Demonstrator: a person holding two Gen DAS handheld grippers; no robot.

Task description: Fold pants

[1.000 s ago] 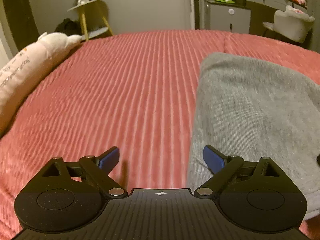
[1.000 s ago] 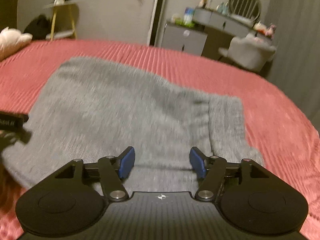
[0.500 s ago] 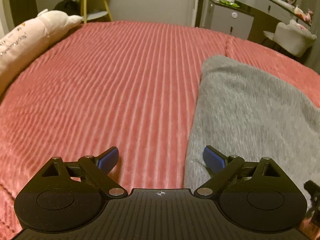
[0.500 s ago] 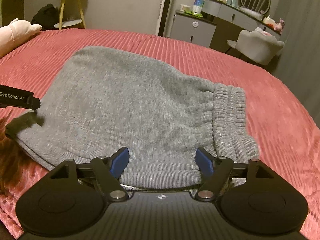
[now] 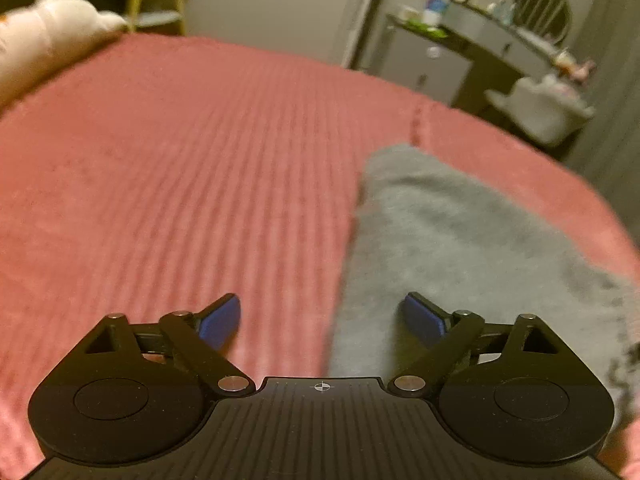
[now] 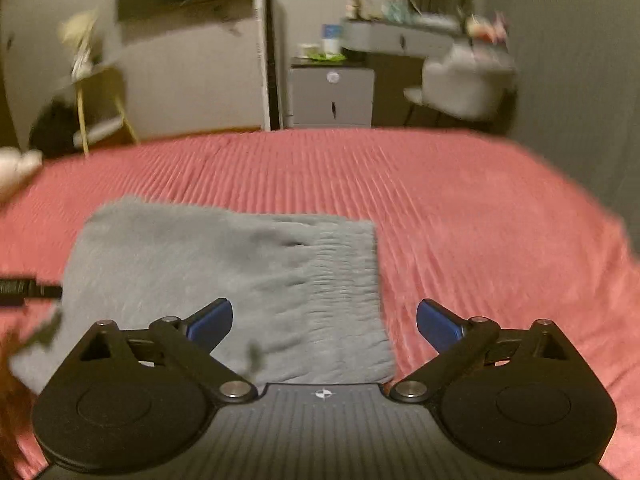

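1. Tools are both angling downward over the bed (image 6: 460, 200): the left tool (image 5: 322, 320) is closing slightly, straddling the pants' (image 5: 460, 248) left edge, gripping nothing.
2. The right tool (image 6: 324, 320) is opening wide and empty, straddling the waistband edge (image 6: 348, 280).
3. Folded pants are lying flat, with bare bedspread surrounding them.

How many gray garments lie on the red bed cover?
1: the folded gray pants lie on the near part of the red bed cover. Nothing else gray shows there.
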